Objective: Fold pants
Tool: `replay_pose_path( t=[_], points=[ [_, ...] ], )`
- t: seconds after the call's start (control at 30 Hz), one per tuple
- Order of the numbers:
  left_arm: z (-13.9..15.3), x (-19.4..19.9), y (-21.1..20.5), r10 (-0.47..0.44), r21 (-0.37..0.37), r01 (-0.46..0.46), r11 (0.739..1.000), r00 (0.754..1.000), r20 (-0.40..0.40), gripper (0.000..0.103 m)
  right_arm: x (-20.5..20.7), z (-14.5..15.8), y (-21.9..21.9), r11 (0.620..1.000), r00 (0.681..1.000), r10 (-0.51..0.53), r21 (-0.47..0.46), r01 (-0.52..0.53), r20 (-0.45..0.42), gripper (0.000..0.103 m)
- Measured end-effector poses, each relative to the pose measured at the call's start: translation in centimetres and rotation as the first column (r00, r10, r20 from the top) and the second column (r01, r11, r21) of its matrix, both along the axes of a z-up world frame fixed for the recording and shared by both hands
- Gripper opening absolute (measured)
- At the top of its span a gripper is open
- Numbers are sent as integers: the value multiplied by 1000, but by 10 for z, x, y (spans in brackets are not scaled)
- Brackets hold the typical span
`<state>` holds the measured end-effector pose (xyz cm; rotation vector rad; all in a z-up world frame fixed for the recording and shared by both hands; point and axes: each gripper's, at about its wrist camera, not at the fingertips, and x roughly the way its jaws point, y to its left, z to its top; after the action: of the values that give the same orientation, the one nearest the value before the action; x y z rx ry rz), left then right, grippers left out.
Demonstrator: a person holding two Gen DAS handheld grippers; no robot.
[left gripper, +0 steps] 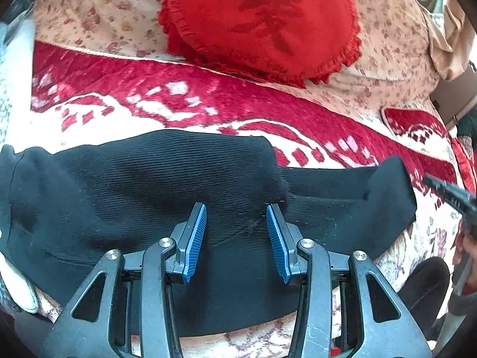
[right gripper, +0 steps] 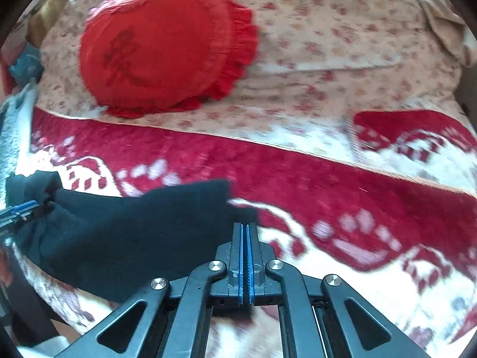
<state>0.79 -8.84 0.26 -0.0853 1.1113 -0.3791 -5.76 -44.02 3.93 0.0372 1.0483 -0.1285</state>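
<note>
Black ribbed pants [left gripper: 143, 191] lie folded across a red and white patterned blanket [left gripper: 167, 95], with one layer lapped over the other. My left gripper [left gripper: 236, 208] is open, its blue pads just above the middle of the pants, holding nothing. My right gripper [right gripper: 246, 226] is shut with its pads pressed together at the right end of the pants [right gripper: 134, 232]; no cloth shows between them. The right gripper also shows at the right edge of the left wrist view [left gripper: 447, 192]. The left gripper's blue pads [right gripper: 21, 208] show at the left edge of the right wrist view.
A red frilled round cushion [left gripper: 262, 24] lies behind the pants on a floral bedspread [left gripper: 387, 59]. A second red patterned cloth [left gripper: 417, 128] lies to the right. The bed's front edge is close below the pants.
</note>
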Motion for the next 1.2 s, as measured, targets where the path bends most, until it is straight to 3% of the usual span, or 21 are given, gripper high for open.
replay_pose_path(
  t=[0.07,0.13,0.23,0.3,0.33,0.37,0.47,0.63,0.77,0.83,0.87,1.0,1.13,1.2],
  points=[
    [-4,2,6,17,-8,-17,1000,1000,-16,40,-5,-12,-9,1000,999,-24,-2,24,-43,2],
    [-4,2,10,22,-12,-23,1000,1000,-20,40,-6,-22,-12,998,997,-16,64,21,-69,2],
    [0,3,14,33,2,-33,999,999,2,40,-8,-4,4,991,999,38,128,-40,20,5],
    [0,6,19,58,15,-58,998,998,9,40,-3,12,33,976,987,144,153,-154,78,17],
    [-2,8,21,69,17,-69,997,998,6,40,0,17,46,962,977,194,176,-208,94,28],
    [-3,10,24,82,11,-81,997,997,-2,40,5,20,64,936,961,250,223,-271,117,31],
    [-5,11,30,96,-6,-96,995,995,-13,40,26,15,127,827,899,407,351,-439,164,31],
    [2,12,43,115,0,-115,993,993,4,40,55,-14,207,740,803,581,326,-588,128,32],
    [4,15,50,124,-17,-124,992,992,4,40,77,-42,231,735,779,625,297,-609,50,32],
    [5,16,49,118,-10,-118,993,993,8,40,83,-45,231,715,770,633,323,-620,77,31],
    [5,16,48,114,-6,-114,993,993,11,40,81,-42,232,708,765,635,315,-632,108,13],
    [8,20,49,124,-22,-123,992,992,20,40,82,-14,239,707,745,641,236,-666,182,8],
    [5,24,46,133,-19,-133,991,991,11,40,103,-13,242,768,791,588,190,-611,167,8],
    [4,22,42,121,-12,-121,993,993,7,40,112,-25,242,766,802,581,241,-597,140,8]
  ],
)
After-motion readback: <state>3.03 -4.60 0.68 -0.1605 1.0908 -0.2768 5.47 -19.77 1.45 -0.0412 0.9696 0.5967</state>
